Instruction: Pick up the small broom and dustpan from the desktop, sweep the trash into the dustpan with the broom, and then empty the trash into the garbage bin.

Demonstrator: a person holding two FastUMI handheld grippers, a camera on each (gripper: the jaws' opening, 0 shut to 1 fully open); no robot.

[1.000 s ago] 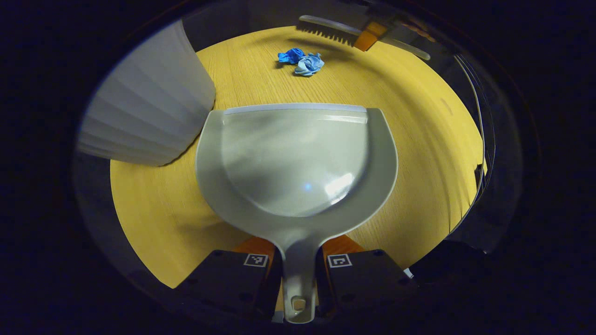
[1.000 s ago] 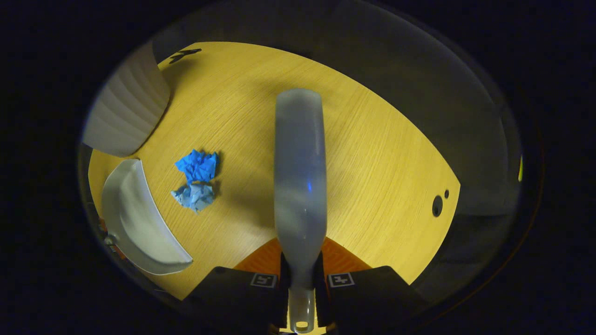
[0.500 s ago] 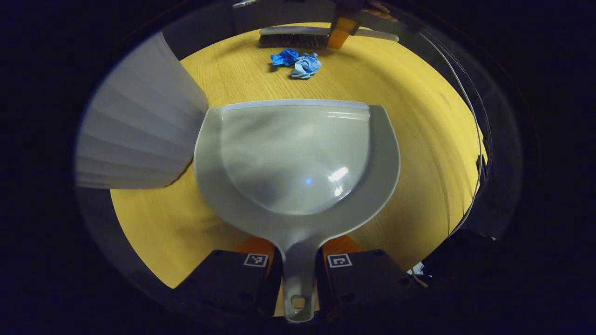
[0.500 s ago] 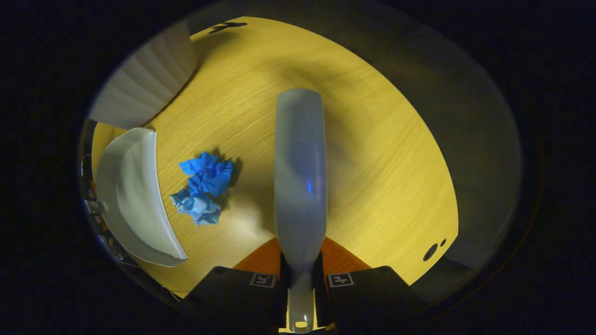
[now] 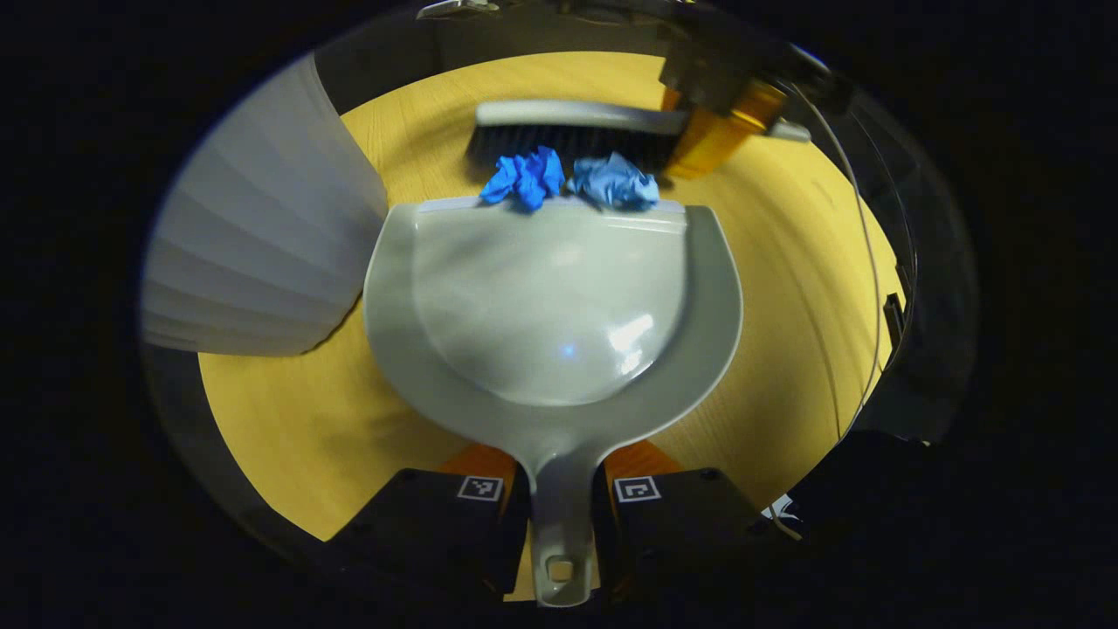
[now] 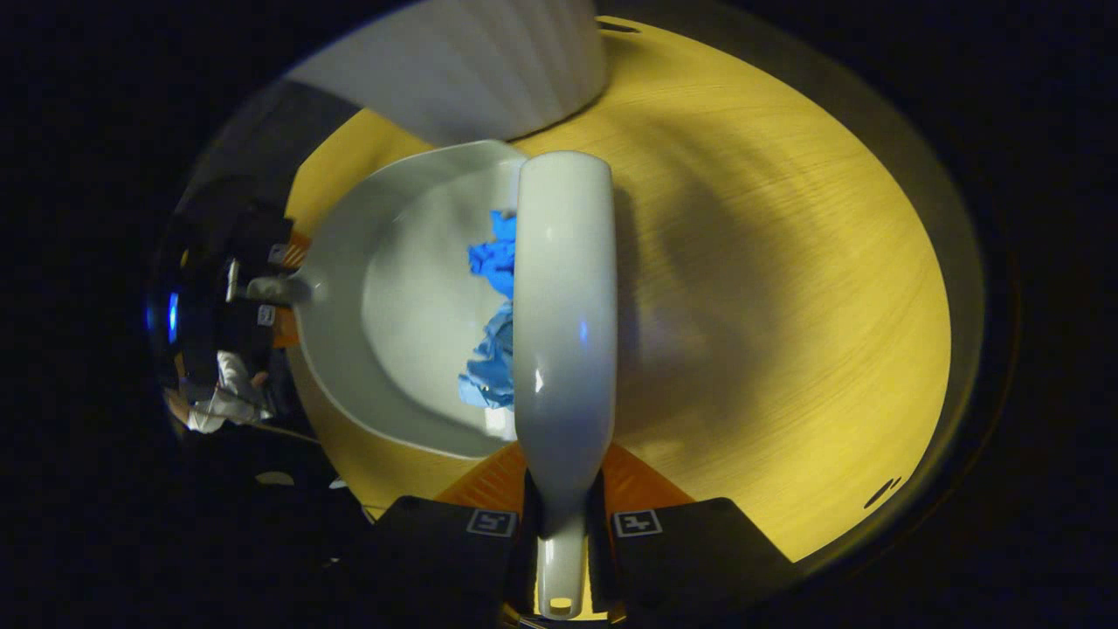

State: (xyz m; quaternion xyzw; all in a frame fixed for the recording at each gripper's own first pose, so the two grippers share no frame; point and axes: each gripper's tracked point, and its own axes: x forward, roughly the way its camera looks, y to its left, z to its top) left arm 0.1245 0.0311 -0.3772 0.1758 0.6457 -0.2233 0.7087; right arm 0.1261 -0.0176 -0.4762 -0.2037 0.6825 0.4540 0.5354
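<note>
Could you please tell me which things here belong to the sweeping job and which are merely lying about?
Job:
grey plastic dustpan
grey broom with dark bristles
two crumpled blue paper scraps
white ribbed garbage bin
left gripper
right gripper

Lying about:
thin cable at the yellow wooden desktop edge

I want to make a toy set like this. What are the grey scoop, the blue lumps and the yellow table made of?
The grey dustpan looks like smooth, glossy plastic: it shows bright glints. The crumpled blue lumps look like thin paper or tissue, matte and sharply creased; I can't tell which. The yellow desktop looks like wood or wood-look laminate, with fine grain lines.
</note>
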